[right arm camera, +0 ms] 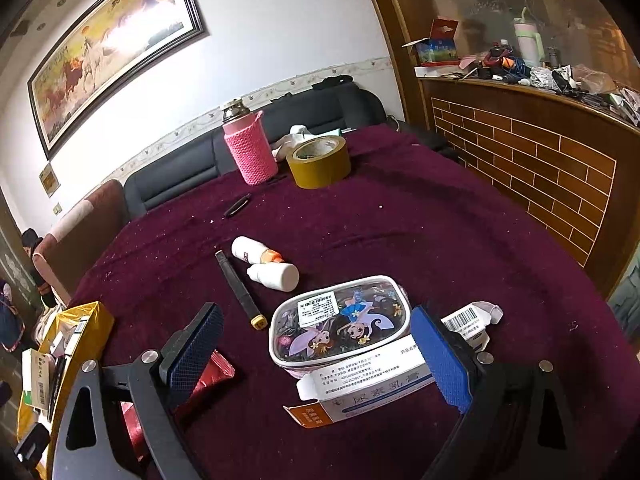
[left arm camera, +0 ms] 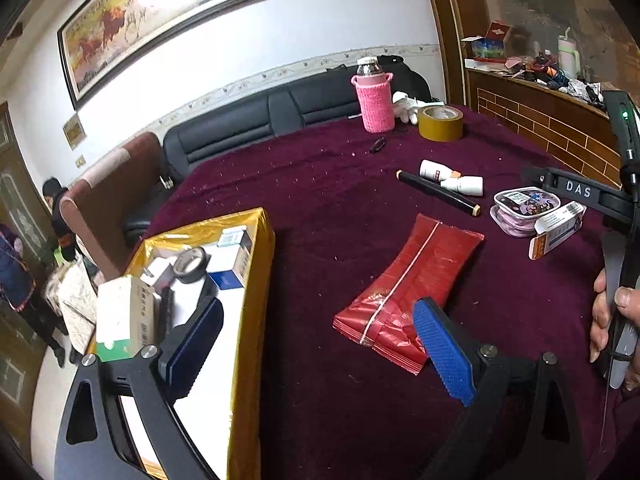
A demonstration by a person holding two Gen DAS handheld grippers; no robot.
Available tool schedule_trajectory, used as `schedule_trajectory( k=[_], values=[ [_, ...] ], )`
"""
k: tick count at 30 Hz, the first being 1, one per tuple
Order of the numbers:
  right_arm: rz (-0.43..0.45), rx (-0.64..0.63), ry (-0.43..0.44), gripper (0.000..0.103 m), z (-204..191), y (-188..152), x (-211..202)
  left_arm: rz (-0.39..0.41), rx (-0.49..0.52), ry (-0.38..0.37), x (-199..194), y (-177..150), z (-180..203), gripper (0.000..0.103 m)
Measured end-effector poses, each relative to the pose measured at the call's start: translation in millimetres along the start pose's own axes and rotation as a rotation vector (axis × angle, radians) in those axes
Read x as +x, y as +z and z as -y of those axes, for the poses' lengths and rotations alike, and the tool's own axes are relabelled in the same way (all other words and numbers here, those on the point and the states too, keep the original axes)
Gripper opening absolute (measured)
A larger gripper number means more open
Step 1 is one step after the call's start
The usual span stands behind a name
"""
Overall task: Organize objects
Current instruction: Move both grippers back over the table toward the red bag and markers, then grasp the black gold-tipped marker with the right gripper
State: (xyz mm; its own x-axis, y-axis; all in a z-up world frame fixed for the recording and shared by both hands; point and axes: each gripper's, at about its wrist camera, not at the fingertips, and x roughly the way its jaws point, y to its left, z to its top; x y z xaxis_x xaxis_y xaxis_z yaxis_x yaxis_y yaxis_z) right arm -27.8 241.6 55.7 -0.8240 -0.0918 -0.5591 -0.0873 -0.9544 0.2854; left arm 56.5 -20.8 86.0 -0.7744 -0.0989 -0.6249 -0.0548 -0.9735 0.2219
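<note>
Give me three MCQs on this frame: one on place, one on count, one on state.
1. Where does the red packet lie?
A. on the tablecloth
B. in the gold box
C. on the sofa

2. How many small white bottles lie beside the black pen?
A. one
B. two
C. four

3. The right tongs are:
A. open
B. shut on the tape
C. shut on the pen

Answers: 1 A, it rests on the purple cloth beside the gold box. 2 B, a pair lies there. 3 A, blue pads wide apart, nothing held.

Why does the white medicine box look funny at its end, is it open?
Open. The white medicine box lies flat beside the cartoon pouch, its orange end flap sticking out unfolded.
</note>
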Motion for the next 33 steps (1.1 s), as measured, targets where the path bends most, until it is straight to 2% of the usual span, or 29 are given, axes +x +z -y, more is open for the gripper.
schedule_trajectory(
  k=[6, 9, 11, 12, 15, 17, 22, 24, 29, 30, 33],
  values=[
    [-0.142, 0.085, 0.185, 0.097, 0, 25, 18, -0.035, -0.031, -0.052, 10, -8, -5, 0.095],
    [-0.271, 0.027, 0.292, 0.097, -23, 42, 43, -0.047, -0.053, -0.078, 14, -11, -10, 0.095],
    [-0.364, -0.031, 0.329, 0.096, -46, 48, 66, -0.058, -0.077, -0.103, 17, -12, -16, 0.095],
    [-0.388, -0.059, 0.326, 0.094, -54, 50, 75, -0.061, -0.088, -0.112, 18, -13, -18, 0.095],
    [-0.433, -0.166, 0.273, 0.079, -83, 53, 104, -0.070, -0.127, -0.147, 20, -15, -28, 0.095],
    [-0.485, -0.190, 0.276, 0.063, -98, 52, 124, -0.072, -0.149, -0.173, 21, -15, -35, 0.095],
    [-0.524, -0.335, 0.124, 0.050, -129, 44, 164, -0.068, -0.171, -0.192, 23, -13, -47, 0.095],
    [-0.496, -0.382, 0.051, 0.050, -135, 44, 169, -0.071, -0.179, -0.198, 24, -13, -51, 0.095],
    [-0.540, -0.405, -0.028, 0.048, -132, 41, 190, -0.086, -0.194, -0.207, 31, -14, -56, 0.095],
    [-0.517, -0.414, -0.031, 0.047, -133, 41, 189, -0.090, -0.194, -0.210, 31, -16, -55, 0.095],
    [-0.509, -0.421, -0.066, 0.026, -129, 40, 184, -0.096, -0.191, -0.223, 31, -18, -54, 0.095]
  ],
)
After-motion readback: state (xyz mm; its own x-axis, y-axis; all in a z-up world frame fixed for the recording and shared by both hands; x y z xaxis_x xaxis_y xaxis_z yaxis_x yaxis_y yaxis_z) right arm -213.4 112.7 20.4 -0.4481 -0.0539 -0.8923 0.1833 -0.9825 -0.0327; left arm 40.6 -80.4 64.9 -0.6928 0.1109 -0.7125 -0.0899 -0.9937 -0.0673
